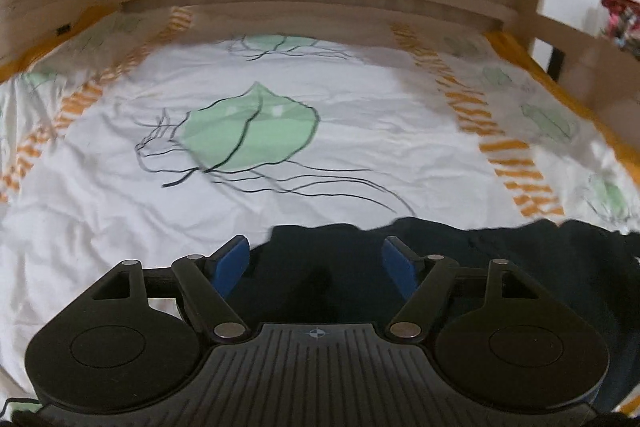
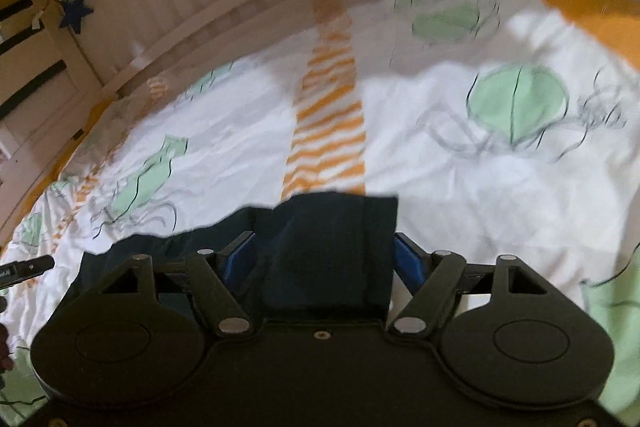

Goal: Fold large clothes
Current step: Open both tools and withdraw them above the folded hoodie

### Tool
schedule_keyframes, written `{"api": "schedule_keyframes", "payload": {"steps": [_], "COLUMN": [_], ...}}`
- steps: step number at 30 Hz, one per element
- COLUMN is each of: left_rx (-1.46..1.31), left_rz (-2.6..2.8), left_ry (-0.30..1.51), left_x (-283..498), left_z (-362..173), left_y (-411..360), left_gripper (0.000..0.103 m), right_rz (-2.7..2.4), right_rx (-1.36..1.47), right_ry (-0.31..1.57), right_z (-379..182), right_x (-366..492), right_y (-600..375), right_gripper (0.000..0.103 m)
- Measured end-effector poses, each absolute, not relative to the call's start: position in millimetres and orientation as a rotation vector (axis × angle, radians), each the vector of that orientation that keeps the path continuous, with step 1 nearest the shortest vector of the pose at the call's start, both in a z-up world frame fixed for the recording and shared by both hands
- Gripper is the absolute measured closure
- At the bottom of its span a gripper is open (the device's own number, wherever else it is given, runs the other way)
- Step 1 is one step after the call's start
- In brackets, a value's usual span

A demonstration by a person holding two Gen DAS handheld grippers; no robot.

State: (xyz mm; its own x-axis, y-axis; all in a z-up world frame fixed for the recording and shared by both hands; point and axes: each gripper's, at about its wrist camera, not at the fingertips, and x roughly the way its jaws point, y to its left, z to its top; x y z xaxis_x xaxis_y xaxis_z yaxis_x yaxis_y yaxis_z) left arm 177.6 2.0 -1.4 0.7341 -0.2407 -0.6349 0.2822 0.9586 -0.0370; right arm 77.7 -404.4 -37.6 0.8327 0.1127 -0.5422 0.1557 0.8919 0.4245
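Left wrist view: the left gripper point(image 1: 316, 259) hangs with jaws wide over the near edge of a dark garment point(image 1: 500, 267) lying on the bed point(image 1: 380, 131). The cloth looks soft, limp and light, so it should sag from any hold.

Right wrist view: the right gripper point(image 2: 324, 259) has jaws wide around a raised fold of the garment point(image 2: 332, 247), though blur hides any contact. Corners or hems seem best to grip.
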Motion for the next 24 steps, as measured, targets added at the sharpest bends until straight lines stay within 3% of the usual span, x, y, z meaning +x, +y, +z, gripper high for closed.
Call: {"api": "schedule_keyframes", "payload": {"steps": [4,17,24], "left_rx": [0.054,0.139,0.243], "left_rz": [-0.301,-0.275,-0.173], "left_ry": [0.706,0.793,0.769], "left_x": [171,150,115], "left_z": [-2,-21,-15], "left_y": [-19,-76,-89], "left_gripper": [0.031,0.031,0.031], "right_rz": [-0.062,-0.095,-0.109], "right_rx": [0.493,0.475,0.429], "right_ry": [0.568,0.521,0.500], "right_z": [-37,-30,-22], "right_x": [74,67,64], "right_y": [-411,-415,-411], "right_gripper": [0.023,0.001,0.001]}}
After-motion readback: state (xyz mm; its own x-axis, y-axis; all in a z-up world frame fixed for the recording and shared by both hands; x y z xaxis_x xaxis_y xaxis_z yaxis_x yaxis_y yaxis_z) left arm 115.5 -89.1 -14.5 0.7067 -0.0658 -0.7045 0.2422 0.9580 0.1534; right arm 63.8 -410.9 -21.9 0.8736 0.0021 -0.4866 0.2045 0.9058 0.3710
